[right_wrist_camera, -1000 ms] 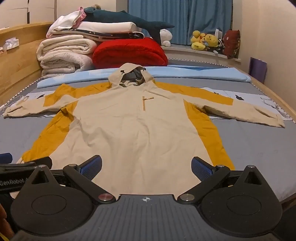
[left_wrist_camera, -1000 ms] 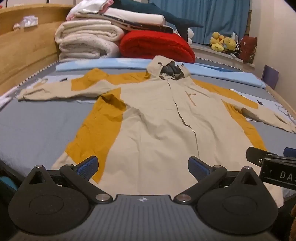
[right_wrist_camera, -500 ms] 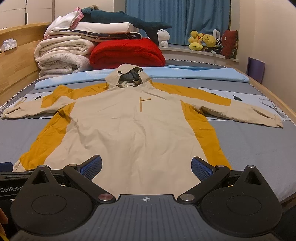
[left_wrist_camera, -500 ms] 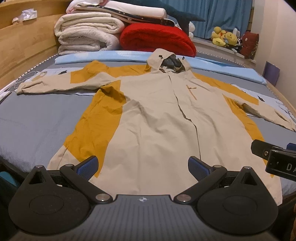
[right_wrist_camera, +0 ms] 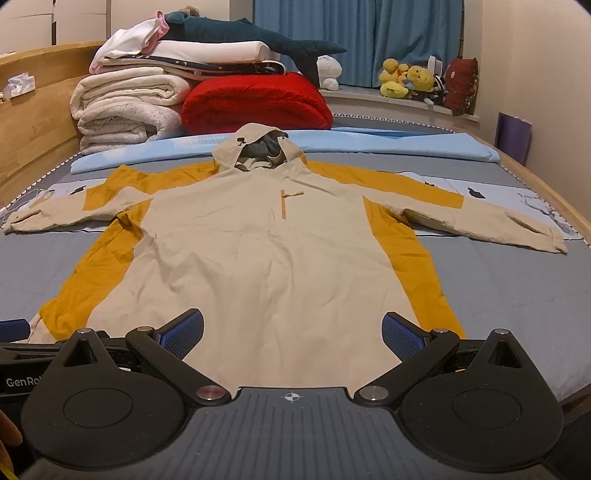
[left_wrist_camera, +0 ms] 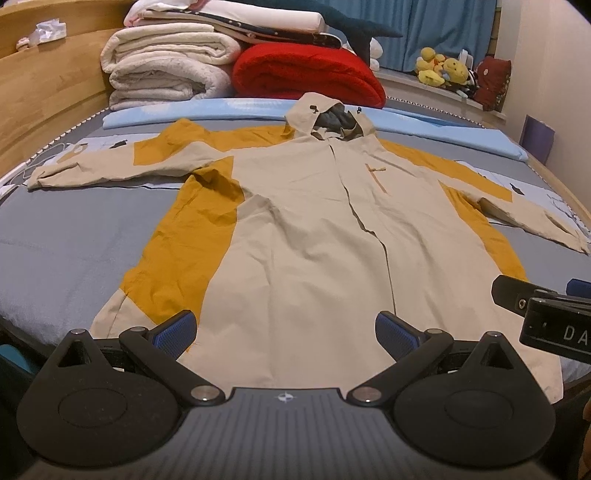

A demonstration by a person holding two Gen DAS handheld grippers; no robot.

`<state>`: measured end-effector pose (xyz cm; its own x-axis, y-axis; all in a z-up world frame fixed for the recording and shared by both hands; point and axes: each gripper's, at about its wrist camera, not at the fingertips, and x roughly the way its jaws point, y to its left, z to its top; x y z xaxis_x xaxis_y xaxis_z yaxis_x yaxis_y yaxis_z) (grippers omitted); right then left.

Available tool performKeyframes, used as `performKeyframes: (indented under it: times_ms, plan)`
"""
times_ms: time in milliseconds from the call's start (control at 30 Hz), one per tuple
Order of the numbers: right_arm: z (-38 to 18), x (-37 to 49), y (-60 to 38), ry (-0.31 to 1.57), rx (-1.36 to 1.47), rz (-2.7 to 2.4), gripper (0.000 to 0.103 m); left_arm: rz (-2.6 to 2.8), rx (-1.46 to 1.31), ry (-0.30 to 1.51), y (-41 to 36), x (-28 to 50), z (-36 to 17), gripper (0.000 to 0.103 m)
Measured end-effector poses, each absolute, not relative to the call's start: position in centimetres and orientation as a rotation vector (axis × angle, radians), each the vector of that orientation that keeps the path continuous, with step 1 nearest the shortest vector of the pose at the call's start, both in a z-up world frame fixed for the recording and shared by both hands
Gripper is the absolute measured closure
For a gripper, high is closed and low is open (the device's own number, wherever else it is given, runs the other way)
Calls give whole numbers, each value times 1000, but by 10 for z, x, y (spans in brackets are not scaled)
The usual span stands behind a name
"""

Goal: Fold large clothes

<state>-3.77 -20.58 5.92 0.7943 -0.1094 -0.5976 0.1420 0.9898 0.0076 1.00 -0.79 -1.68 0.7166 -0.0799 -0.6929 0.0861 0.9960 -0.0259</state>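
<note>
- Seeing folded white blankets [right_wrist_camera: 125,110], a red blanket [right_wrist_camera: 255,103] and a plush shark [right_wrist_camera: 258,33] stacked at the bed's far end, beyond the hood.
- Bare grey bed [right_wrist_camera: 517,295] shows on both sides of the jacket; wooden rim [left_wrist_camera: 48,99] on my left.
- Jacket [right_wrist_camera: 266,258] lies flat, hood away from me, sleeves spread wide.
- My left claw [left_wrist_camera: 284,332] and right claw [right_wrist_camera: 291,332] gape apart above the hem, gripping nothing.

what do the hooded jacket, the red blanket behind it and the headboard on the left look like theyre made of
Hooded jacket: thin woven cloth, likely cotton or nylon blend; matte, with sharp fine creases.
Red blanket: looks like plush fleece; thick rounded fold, fuzzy surface, no sheen.
Headboard: light wood or wood veneer; visible grain and plank joins, smooth satin finish.
</note>
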Motion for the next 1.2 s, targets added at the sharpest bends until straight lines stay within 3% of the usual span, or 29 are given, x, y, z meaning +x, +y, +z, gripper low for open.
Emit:
performKeyframes:
  times_ms: [1200]
  plan:
    - [53, -36, -204, 664, 39, -136, 1, -104, 14, 781, -10, 10, -22, 0]
